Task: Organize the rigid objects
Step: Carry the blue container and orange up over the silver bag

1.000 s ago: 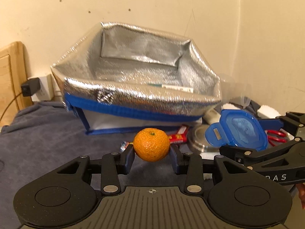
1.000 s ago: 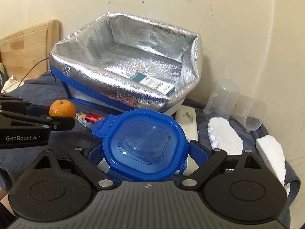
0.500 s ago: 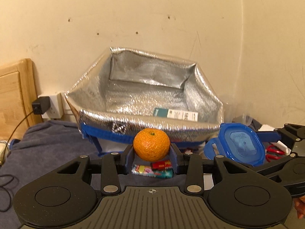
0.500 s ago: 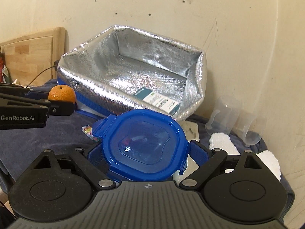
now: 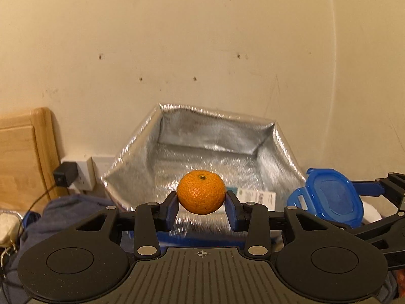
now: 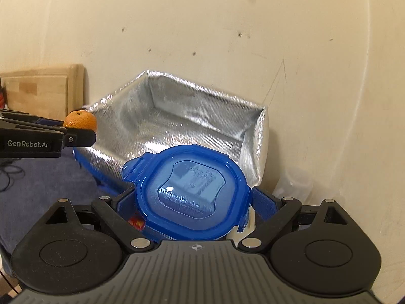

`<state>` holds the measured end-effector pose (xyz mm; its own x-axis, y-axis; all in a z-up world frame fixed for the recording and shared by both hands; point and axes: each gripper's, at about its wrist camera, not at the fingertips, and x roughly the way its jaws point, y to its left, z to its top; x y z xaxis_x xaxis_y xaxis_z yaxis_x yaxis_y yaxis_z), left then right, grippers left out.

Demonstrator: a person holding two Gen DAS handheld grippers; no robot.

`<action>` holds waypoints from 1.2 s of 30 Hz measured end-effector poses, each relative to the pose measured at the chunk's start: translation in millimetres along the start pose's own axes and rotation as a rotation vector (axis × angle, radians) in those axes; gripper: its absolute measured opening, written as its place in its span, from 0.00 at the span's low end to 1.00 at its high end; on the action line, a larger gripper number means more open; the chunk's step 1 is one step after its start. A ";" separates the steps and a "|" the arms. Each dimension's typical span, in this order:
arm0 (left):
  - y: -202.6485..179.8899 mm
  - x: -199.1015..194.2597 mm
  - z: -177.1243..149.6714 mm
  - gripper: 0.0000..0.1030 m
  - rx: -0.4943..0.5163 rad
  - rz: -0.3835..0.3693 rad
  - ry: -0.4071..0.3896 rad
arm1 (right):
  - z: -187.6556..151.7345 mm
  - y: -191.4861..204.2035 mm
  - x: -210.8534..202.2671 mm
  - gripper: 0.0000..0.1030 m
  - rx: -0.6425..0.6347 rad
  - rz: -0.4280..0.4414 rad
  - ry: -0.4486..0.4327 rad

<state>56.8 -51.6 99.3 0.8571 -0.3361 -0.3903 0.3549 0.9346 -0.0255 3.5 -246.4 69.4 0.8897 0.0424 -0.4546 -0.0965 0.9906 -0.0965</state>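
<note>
My left gripper (image 5: 201, 206) is shut on an orange mandarin (image 5: 201, 192) and holds it in the air in front of the open silver insulated bag (image 5: 210, 149). My right gripper (image 6: 192, 200) is shut on a blue plastic container lid (image 6: 189, 192), held flat in front of the bag (image 6: 177, 124). The lid also shows at the right of the left wrist view (image 5: 326, 198). The mandarin (image 6: 80, 121) and the left gripper show at the left of the right wrist view. A small white and teal box (image 5: 255, 196) lies inside the bag.
A wooden board (image 5: 22, 157) leans on the wall at the left. A wall socket with a black charger (image 5: 64, 176) sits beside it. A dark blue cloth (image 6: 43, 177) covers the surface. Clear plastic cups (image 6: 291, 185) stand right of the bag.
Both grippers have risen with their loads and now stand higher relative to the bag, so more of its inside shows. The items on the cloth have dropped out of sight.
</note>
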 end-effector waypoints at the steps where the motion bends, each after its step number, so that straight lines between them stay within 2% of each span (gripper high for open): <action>1: 0.5 1.5 3.5 0.36 -0.001 -0.001 -0.004 | 2.9 -1.0 0.8 0.88 0.003 -0.001 -0.006; 12: 2.7 29.6 28.5 0.36 -0.012 0.000 -0.029 | 31.2 -9.3 24.5 0.88 0.023 0.000 -0.045; 22: 1.5 63.4 42.6 0.36 -0.013 0.003 -0.026 | 41.9 -18.9 57.4 0.88 0.038 0.007 -0.044; 36: 10.2 118.8 37.8 0.36 -0.002 0.043 0.038 | 43.2 -25.5 107.5 0.88 0.037 0.026 0.001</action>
<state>176.3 -86.4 87.5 0.8566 -0.2911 -0.4260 0.3176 0.9482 -0.0095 120.9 -261.5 61.2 0.8867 0.0685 -0.4572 -0.1035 0.9933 -0.0520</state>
